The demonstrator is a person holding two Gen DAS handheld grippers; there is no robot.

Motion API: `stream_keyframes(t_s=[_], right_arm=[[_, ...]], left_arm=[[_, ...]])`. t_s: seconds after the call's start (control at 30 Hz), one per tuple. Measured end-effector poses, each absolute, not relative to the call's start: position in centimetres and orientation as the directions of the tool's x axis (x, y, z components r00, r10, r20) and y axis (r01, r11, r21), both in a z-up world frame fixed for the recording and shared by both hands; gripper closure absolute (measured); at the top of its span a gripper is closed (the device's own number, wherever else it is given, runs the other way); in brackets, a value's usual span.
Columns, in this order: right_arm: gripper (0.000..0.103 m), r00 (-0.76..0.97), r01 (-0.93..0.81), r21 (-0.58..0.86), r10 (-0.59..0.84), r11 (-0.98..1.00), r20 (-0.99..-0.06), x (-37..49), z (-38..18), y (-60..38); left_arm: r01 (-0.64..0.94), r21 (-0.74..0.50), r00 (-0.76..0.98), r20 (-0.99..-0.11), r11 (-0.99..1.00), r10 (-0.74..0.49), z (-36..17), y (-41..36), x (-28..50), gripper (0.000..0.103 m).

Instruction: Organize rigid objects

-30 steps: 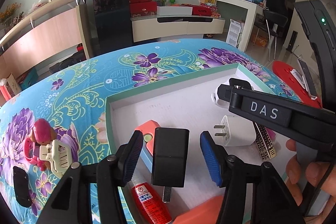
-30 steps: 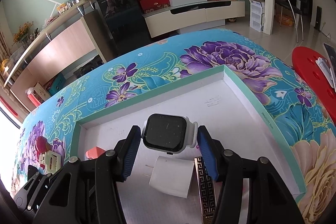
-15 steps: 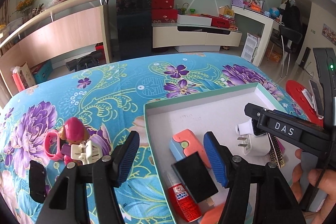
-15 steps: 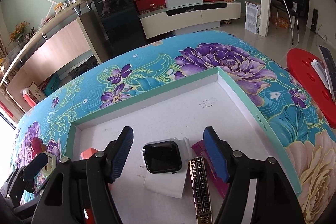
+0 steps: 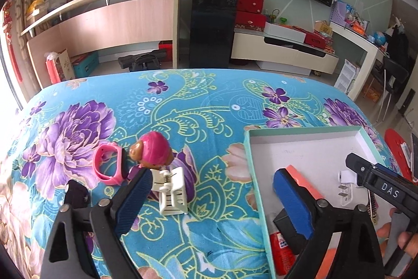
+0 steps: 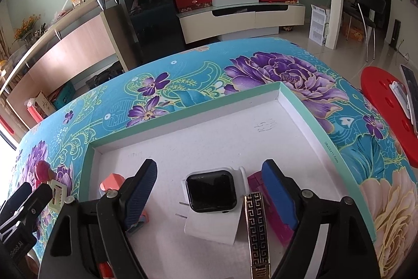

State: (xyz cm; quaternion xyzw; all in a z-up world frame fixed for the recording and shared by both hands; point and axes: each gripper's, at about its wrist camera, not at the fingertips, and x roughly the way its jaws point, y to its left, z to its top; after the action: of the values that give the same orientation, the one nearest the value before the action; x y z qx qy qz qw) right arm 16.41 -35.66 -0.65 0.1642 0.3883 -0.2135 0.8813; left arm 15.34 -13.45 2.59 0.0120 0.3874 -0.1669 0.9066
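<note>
My left gripper [image 5: 213, 196] hangs over the flowered cloth with its jaws opening wide and nothing between them. Just ahead lie a white hair clip [image 5: 172, 190], a pink-haired doll [image 5: 154, 151], a pink band [image 5: 108, 166] and a small black object [image 5: 75, 194]. To the right, the teal-rimmed white box [image 5: 250, 174] holds a black charger [image 5: 287, 224], a red glue tube [image 5: 279, 247] and a coral item [image 5: 303, 181]. My right gripper [image 6: 210, 187] is opening inside the box [image 6: 183, 117]. A smartwatch [image 6: 211, 191] lies free between its jaws, on a white plug [image 6: 211, 226].
A black-and-gold patterned bar [image 6: 256, 226] and a magenta piece [image 6: 254, 181] lie beside the watch. A red stool [image 6: 384, 101] stands off the table's right side. The person's fingers [image 5: 402, 239] show at the lower right. Furniture lines the far wall.
The left gripper let go of the black charger in the box, opened and swung left over the cloth. The right gripper let go of the smartwatch, which now lies on the white plug.
</note>
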Motion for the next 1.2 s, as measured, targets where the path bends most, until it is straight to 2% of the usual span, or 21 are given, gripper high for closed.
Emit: stream_keyframes(t_s=[0.07, 0.3, 0.67, 0.97, 1.2], right_arm=[[0.008, 0.61, 0.497, 0.114, -0.253, 0.86, -0.751, 16.5, -0.6, -35.4], [0.007, 0.618, 0.477, 0.087, -0.264, 0.875, -0.74, 16.9, -0.4, -34.4], [0.005, 0.664, 0.378, 0.046, -0.235, 0.925, -0.71, 18.1, 0.4, -30.4], [0.005, 0.744, 0.228, 0.076, -0.123, 0.971, -0.657, 19.7, 1.4, -24.7], [0.005, 0.761, 0.115, 0.125, -0.007, 0.985, -0.649, 20.9, 1.4, -20.5]], left_arm=[[0.281, -0.112, 0.644, -0.715, 0.953, -0.273, 2.3, -12.8, 15.7, 0.0], [0.203, -0.081, 0.647, -0.737, 0.976, -0.196, 1.5, -11.4, 16.3, 0.0], [0.091, -0.124, 0.676, -0.721, 0.988, -0.153, 2.5, -7.6, 16.6, 0.0], [-0.079, -0.162, 0.701, -0.711, 0.984, -0.061, 3.5, -0.7, 16.4, 0.0], [-0.18, -0.187, 0.701, -0.713, 0.966, -0.008, 3.7, 3.9, 15.9, 0.0]])
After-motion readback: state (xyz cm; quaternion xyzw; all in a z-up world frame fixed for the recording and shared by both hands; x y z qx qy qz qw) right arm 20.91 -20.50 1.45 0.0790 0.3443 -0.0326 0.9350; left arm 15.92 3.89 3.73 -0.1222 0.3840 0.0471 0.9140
